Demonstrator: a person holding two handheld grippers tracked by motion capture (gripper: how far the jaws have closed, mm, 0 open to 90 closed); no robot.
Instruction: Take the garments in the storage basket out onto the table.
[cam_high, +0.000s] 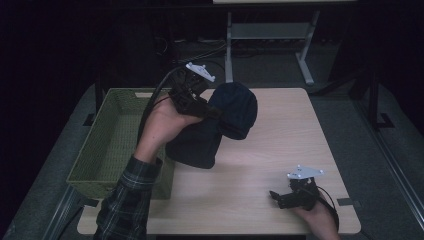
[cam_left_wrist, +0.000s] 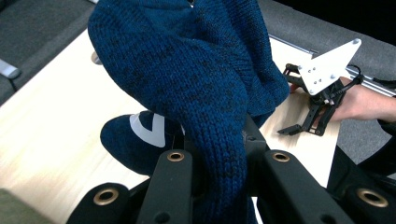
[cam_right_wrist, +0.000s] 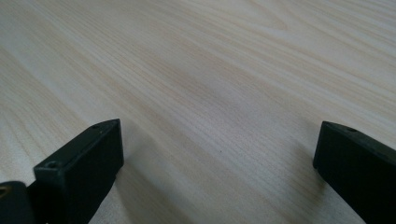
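Pale wood worktop (cam_high: 260, 165) under dim light, dark floor around it, green basket (cam_high: 107, 145) at its left edge. Left tongs (cam_high: 212, 112) raised over the worktop's left half, clamped on a fold of dark blue knit hat (cam_high: 232, 112); rest of hat hanging down toward the wood beside the basket, white mark on its lower part. Right tongs (cam_high: 275, 196) low at the near right corner, spread wide, nothing between, bare wood beneath.
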